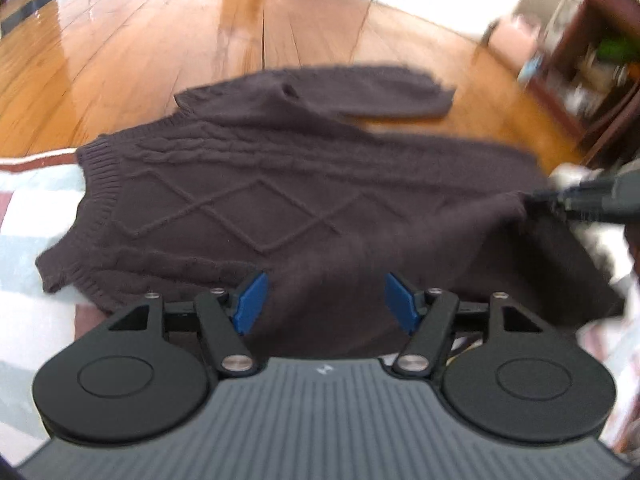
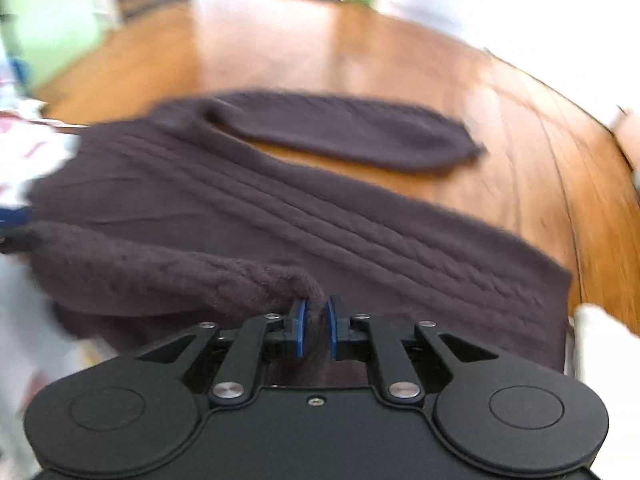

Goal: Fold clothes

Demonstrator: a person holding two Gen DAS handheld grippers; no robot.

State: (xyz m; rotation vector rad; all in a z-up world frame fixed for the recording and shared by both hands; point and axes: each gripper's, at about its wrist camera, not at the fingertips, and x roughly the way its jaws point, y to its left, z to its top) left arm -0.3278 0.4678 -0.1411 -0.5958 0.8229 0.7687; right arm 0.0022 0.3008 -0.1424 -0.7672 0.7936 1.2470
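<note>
A dark brown cable-knit sweater (image 1: 280,200) lies spread on the wooden floor, its far sleeve (image 1: 360,92) stretched out to the right. My left gripper (image 1: 322,304) is open just above the sweater's near part, with nothing between its blue pads. My right gripper (image 2: 316,320) is shut on a fold of the sweater (image 2: 280,216), the near sleeve (image 2: 172,276), lifted and drawn across the body. The right gripper also shows at the right edge of the left wrist view (image 1: 576,200), pinching the cloth. The far sleeve (image 2: 352,136) lies flat beyond.
A patterned rug or blanket in white, pale blue and red (image 1: 28,208) lies under the sweater's near left part. Shiny wooden floor (image 1: 160,40) stretches beyond. A dark wooden shelf unit (image 1: 592,60) stands at the far right.
</note>
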